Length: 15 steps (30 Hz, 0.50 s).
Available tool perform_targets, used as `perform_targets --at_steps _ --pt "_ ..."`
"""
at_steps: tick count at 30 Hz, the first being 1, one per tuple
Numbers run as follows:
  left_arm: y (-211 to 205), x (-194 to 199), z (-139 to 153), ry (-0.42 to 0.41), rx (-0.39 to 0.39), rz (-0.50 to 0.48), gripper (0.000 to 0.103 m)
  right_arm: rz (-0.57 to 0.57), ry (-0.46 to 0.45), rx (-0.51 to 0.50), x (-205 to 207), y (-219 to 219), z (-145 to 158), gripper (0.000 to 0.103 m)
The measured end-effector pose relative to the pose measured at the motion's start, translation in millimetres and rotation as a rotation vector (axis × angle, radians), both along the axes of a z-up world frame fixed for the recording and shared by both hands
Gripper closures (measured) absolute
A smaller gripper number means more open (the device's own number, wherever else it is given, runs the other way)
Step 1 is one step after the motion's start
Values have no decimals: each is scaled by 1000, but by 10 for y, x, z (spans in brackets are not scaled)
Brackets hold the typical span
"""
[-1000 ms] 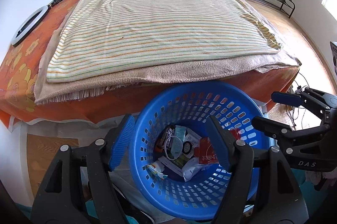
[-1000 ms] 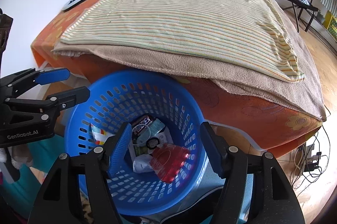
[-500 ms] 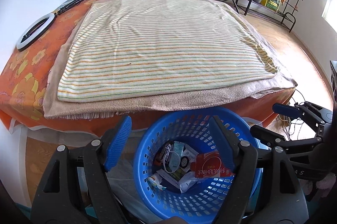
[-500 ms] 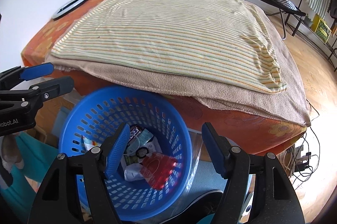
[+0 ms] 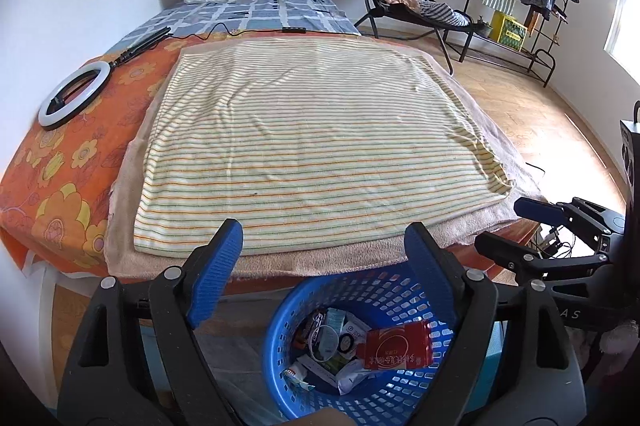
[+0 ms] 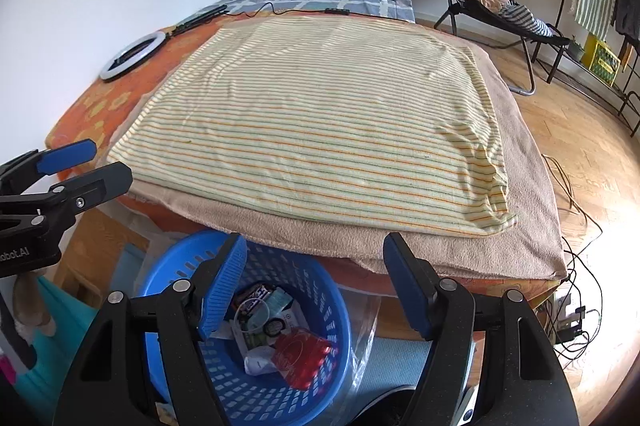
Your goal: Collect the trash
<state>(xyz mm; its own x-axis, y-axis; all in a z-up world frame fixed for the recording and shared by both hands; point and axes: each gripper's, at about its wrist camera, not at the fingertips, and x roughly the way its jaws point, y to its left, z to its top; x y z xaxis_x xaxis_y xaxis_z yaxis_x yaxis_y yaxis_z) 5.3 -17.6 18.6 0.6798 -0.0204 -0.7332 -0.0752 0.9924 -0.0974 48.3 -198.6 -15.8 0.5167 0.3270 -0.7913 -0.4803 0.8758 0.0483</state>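
In the left wrist view, the left hand-held gripper (image 5: pixel 324 246) is released, its jaws having just been opening with nothing between them, above the blue basket (image 5: pixel 384 292) at six o'clock, which holds the trash, a red packet (image 5: pixel 396 348) uppermost; the right hand-held gripper (image 5: pixel 516 226) shows at three o'clock. In the right wrist view, the right hand-held gripper (image 6: pixel 316 260) is released and empty, the blue basket (image 6: pixel 188 260) with the trash at seven o'clock below the bed (image 6: pixel 320 130), the left hand-held gripper (image 6: pixel 96 164) at nine o'clock.

Blue basket (image 5: pixel 384 310) (upright, floor beside bed) holds wrappers (image 5: pixel 394 348).
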Motion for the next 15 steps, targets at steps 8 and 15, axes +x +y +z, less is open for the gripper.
perform_targets --at_steps 8,15 --pt "53 243 336 -62 23 -15 15 -5 -55 22 211 5 239 23" --pt "100 486 573 -120 45 -13 12 -20 -109 40 471 51 430 23"
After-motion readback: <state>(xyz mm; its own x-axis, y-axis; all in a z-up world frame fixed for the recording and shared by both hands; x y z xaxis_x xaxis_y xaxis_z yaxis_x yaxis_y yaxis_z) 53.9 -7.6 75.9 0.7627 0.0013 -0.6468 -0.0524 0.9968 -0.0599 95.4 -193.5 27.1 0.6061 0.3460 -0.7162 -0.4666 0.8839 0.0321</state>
